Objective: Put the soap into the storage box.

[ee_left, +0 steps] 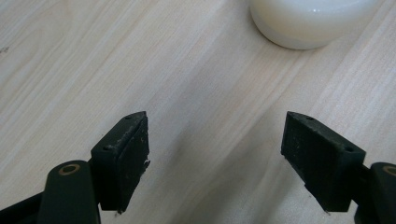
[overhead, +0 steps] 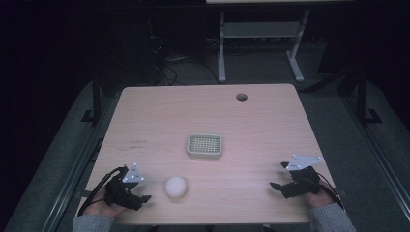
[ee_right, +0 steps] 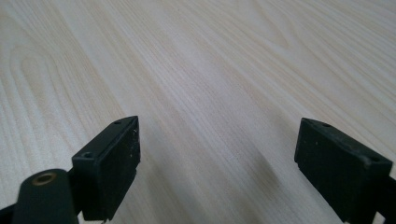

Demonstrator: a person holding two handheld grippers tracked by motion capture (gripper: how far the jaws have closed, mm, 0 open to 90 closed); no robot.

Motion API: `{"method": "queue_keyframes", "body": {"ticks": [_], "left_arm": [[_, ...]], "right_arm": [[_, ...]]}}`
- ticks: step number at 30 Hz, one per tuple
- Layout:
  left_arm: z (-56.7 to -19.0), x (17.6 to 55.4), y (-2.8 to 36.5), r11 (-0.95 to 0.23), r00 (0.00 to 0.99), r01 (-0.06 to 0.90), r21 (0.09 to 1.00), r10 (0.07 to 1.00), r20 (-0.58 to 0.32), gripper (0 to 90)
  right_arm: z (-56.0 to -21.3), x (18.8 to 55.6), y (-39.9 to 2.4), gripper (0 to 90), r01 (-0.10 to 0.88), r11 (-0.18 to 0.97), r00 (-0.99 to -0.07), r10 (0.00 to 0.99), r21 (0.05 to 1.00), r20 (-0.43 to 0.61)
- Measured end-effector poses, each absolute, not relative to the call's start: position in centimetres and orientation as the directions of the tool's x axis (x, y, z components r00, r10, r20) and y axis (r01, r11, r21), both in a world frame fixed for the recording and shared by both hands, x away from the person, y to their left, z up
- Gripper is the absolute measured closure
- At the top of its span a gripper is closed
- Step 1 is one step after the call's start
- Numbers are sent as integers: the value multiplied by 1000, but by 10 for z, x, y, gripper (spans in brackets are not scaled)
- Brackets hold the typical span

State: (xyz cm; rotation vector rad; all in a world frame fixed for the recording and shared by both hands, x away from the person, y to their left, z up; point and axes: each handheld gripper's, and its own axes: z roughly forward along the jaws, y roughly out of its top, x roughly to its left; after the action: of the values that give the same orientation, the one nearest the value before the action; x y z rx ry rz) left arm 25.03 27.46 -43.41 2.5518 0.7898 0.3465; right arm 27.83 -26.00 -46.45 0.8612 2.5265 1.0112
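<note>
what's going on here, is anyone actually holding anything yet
Not yet. A person sits at the light wooden table with a black two-jaw gripper in each hand. The left gripper rests near the table's front edge, jaws open, beside a round white soap-like lump that it isn't touching. The right gripper sits at the front right, jaws open over bare wood. A small pale rectangular slotted tray lies mid-table, nothing visible in it.

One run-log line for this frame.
left gripper: open, beside white ball | right gripper: open, nothing between jaws | basket: mid-table, untouched
</note>
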Motion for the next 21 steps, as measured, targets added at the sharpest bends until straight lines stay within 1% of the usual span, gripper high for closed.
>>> {"method": "queue_keyframes", "body": {"ticks": [21], "left_arm": [[-428,249,261,-762,845,426,488,528,86,219]], "right_arm": [[-462,276,-256,136,412,582,-784,619,701,-53]]}}
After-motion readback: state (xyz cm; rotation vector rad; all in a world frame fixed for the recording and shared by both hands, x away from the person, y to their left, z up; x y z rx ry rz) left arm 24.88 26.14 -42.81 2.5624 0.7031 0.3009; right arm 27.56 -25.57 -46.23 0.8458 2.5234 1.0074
